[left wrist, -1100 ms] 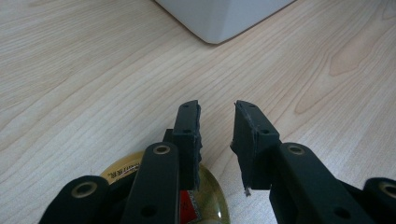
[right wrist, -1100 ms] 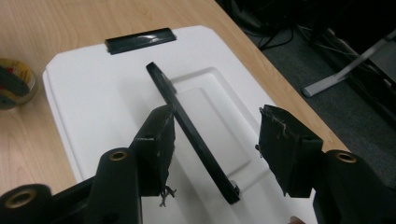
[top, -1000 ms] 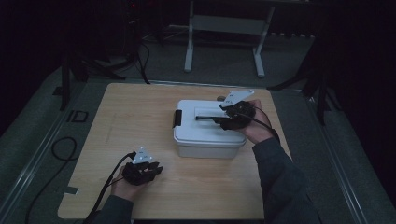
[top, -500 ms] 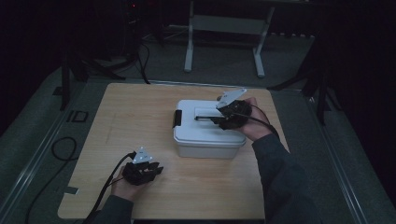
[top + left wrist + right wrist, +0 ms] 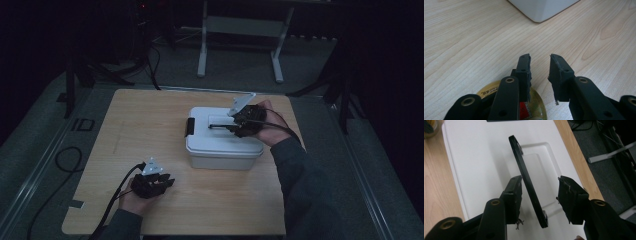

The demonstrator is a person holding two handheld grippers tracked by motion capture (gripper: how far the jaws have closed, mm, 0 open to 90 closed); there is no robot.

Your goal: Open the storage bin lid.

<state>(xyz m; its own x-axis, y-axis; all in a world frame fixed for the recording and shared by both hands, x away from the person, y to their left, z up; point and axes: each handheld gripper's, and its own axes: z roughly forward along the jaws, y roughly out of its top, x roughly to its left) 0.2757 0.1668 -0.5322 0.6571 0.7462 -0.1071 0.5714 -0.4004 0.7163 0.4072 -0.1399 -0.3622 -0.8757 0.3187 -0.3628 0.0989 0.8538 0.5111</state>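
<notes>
Item: white box [image 5: 222, 145], table's [image 5: 150, 120] right half. Our right gripper's [image 5: 539, 192] jaws, just narrowing, straddle its raised black handle [image 5: 526, 180] unclamped; lifting next. Left gripper [image 5: 540, 70] apart, empty.

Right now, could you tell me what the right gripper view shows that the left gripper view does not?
Right gripper view alone: the box's white lid with its black handle raised between the right tool's jaws, which have just been closing with a gap still on one side; dark floor beyond the table edge.

Left gripper view alone: the left tool, open over bare wood, and a round yellow-labelled thing beneath it.

Both: the white box and the wooden table.
</notes>
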